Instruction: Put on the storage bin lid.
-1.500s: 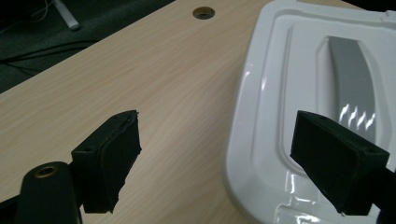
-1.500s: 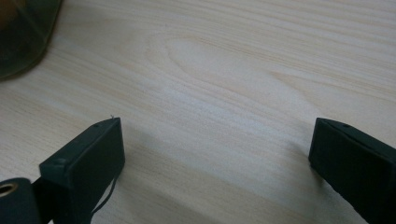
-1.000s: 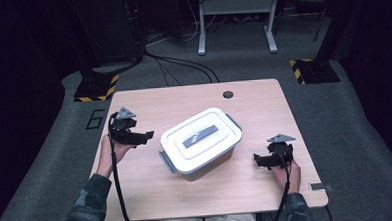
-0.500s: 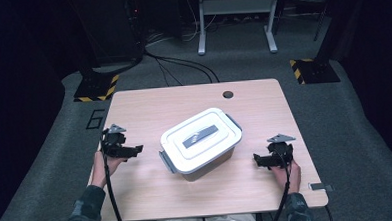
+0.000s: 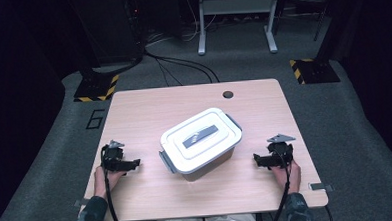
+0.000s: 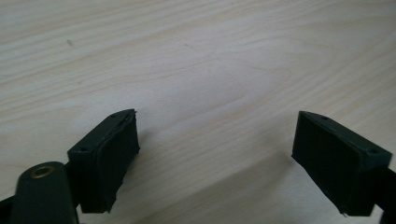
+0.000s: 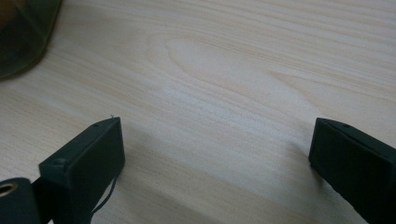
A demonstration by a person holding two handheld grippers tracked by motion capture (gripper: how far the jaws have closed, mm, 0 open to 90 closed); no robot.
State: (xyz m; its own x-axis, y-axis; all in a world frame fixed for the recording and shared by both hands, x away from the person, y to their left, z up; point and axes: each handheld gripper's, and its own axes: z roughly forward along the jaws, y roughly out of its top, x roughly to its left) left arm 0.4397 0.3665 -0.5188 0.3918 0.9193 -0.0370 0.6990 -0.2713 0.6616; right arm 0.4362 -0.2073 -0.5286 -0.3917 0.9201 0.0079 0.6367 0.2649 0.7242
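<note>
A white lidded plastic box (image 5: pixel 201 144) with grey side latches and a grey handle on its lid sits in the middle of the wooden table (image 5: pixel 193 100). My left gripper (image 5: pixel 134 164) lies low on the table to the left of the box and points toward it. In the left gripper view its jaws stand wide apart over bare wood (image 6: pixel 215 135), nothing between them. My right gripper (image 5: pixel 257 160) rests on the table right of the box, also pointing at it. Its jaws are open over bare wood (image 7: pixel 215 154), and a corner of the box (image 7: pixel 21 32) shows at the upper left.
A round cable hole (image 5: pixel 228 94) is near the table's far edge. Grey carpet surrounds the table, with yellow-black striped stand feet (image 5: pixel 97 88) (image 5: pixel 314 70) and cables on the floor behind it. A person's hands hold both grippers near the table's front edge.
My left gripper has come down and back toward the front-left of the table, from raised beside the box to resting on the wood. The right gripper and the box stayed put.
</note>
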